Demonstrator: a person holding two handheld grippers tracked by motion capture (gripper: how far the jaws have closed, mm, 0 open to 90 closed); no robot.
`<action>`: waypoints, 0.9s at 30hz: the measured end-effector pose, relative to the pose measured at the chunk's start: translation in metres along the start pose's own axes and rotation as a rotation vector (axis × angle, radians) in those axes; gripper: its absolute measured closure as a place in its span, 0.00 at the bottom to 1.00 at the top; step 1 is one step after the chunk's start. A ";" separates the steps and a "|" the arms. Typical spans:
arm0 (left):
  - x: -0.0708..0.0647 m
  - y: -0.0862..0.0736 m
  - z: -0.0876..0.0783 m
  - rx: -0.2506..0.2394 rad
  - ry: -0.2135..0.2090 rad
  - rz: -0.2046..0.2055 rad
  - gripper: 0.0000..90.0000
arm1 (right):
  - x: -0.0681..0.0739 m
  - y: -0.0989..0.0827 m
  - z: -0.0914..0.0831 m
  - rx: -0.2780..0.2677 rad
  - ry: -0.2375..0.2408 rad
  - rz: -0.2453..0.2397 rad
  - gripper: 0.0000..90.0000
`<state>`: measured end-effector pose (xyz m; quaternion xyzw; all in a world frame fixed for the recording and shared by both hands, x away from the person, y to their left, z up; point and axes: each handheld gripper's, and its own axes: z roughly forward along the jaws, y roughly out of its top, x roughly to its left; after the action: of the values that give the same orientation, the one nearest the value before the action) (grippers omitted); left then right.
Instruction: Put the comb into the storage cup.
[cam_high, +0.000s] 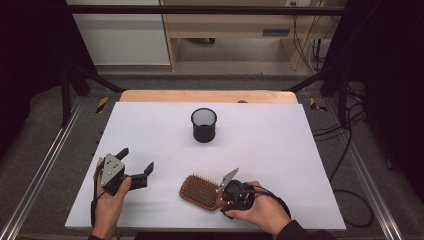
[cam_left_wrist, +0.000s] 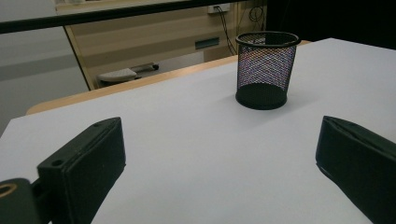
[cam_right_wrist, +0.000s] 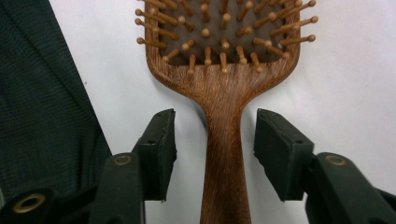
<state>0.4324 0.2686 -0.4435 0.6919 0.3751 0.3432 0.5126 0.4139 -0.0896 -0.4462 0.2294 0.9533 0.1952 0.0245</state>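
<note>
Black jaws of the right gripper (cam_right_wrist: 215, 154) are seen rising on either side of the wooden handle of the hairbrush (cam_right_wrist: 224, 84); a narrow gap is left between each pad and the handle, so the handle is flanked but not pressed. No earlier picture is at hand, so only this standing is told. In the right gripper view the brush is shown bristles up, its paddle head pointing away from the gripper, with a dark mat or floor strip seen beyond the sheet's edge at the left.

A white sheet (cam_high: 280, 145) is spread over a wooden table (cam_high: 210, 96), whose bare edge is left showing at the far side. Grey floor, black frame rails, a pale wooden cabinet and trailing cables are seen around it in the high view.

From above, the hairbrush (cam_high: 200, 192) is found near the front edge, right of centre, with the right gripper (cam_high: 227, 197) at its handle end in the person's right hand. The left gripper (cam_high: 136, 165) is held low at the front left, its jaws spread wide with nothing between them.

A black mesh cup (cam_high: 204, 124) is stood upright at mid-table, well apart from both grippers; through the left gripper view the mesh cup (cam_left_wrist: 266, 70) is seen beyond the wide jaws, unobstructed.
</note>
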 end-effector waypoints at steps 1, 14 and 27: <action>0.000 0.000 0.000 0.001 0.000 0.000 0.02 | 0.000 0.000 0.000 0.005 0.002 0.001 0.58; -0.001 0.000 0.000 0.004 -0.005 -0.001 0.02 | -0.002 0.003 0.001 0.049 0.004 0.016 0.67; -0.001 0.000 0.000 0.002 -0.004 0.000 0.02 | -0.004 0.003 0.005 0.049 0.001 0.029 0.72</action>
<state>0.4321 0.2672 -0.4435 0.6933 0.3743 0.3413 0.5126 0.4196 -0.0874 -0.4500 0.2438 0.9543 0.1721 0.0156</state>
